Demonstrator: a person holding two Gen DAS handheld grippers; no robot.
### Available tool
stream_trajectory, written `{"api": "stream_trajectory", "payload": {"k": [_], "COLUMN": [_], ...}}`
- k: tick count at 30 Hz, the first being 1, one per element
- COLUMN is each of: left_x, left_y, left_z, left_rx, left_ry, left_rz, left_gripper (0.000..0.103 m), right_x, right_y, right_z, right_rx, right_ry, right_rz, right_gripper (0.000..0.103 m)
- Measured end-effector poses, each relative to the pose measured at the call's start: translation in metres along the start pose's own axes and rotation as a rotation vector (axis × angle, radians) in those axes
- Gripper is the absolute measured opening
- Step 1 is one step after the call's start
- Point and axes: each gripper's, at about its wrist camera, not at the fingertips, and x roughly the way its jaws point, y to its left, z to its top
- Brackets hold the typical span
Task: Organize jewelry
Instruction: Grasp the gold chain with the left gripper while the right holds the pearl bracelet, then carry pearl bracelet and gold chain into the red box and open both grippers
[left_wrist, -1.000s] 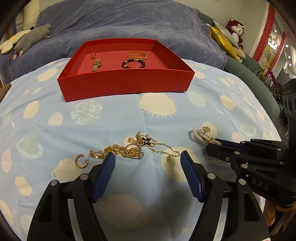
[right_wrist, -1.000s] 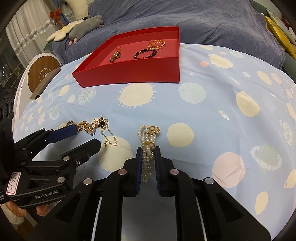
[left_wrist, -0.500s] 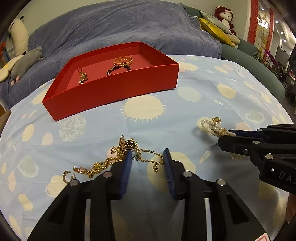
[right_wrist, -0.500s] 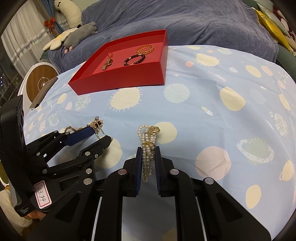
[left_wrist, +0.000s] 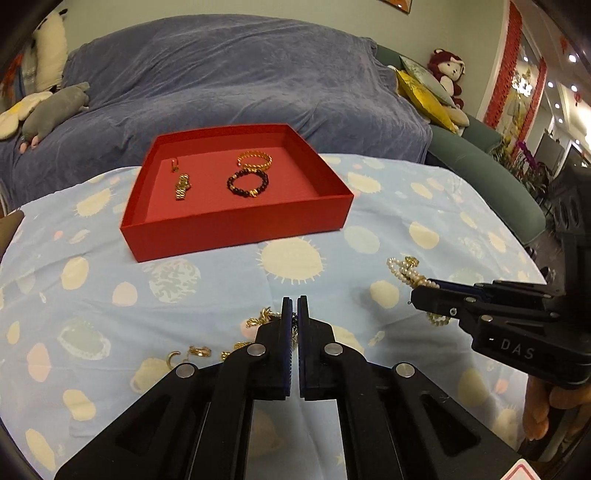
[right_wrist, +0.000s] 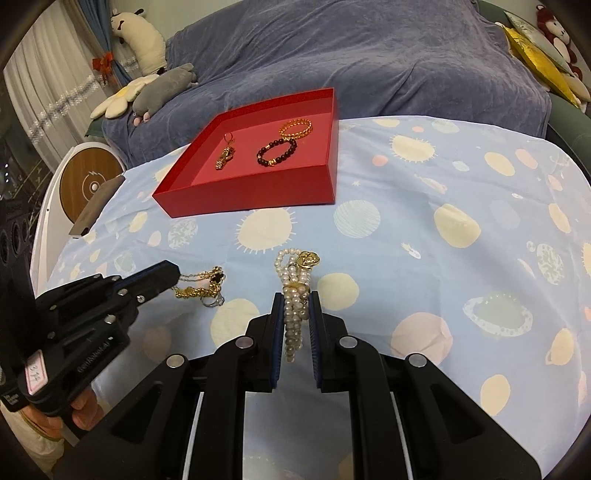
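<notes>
Light blue tablecloth with pale planet prints, blue-grey blanket-draped sofa, grey plush toy, yellow satin cushion, red-haired plush monkey

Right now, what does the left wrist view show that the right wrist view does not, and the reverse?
Only the left wrist view shows the loose gold earrings on the cloth. Only the right wrist view shows the round wooden disc and the pearl bracelet's gold charm clearly. Both show the red tray with four pieces inside, the left tool shut on the gold chain, and the right tool gripping the pearl bracelet.
</notes>
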Motion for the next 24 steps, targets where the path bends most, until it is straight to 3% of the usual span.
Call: {"api": "stream_trajectory", "payload": {"k": [11,24], "left_x": [-0.062,-0.097], "left_y": [0.024,0.036], "left_z": [0.033,0.068], "left_rx": [-0.093,-0.143], "left_ry": [-0.126,-0.181], "left_rz": [-0.018,-0.002], "left_gripper": [0.000,0.000], "right_x": [-0.019,-0.033], "right_y": [0.023,0.052], "right_z": [0.017,0.046], "right_rx": [0.004,-0.006], "right_ry": [-0.067,-0.108], "right_rz": [0.042,0.096], "right_gripper": [0.012,0.012]}}
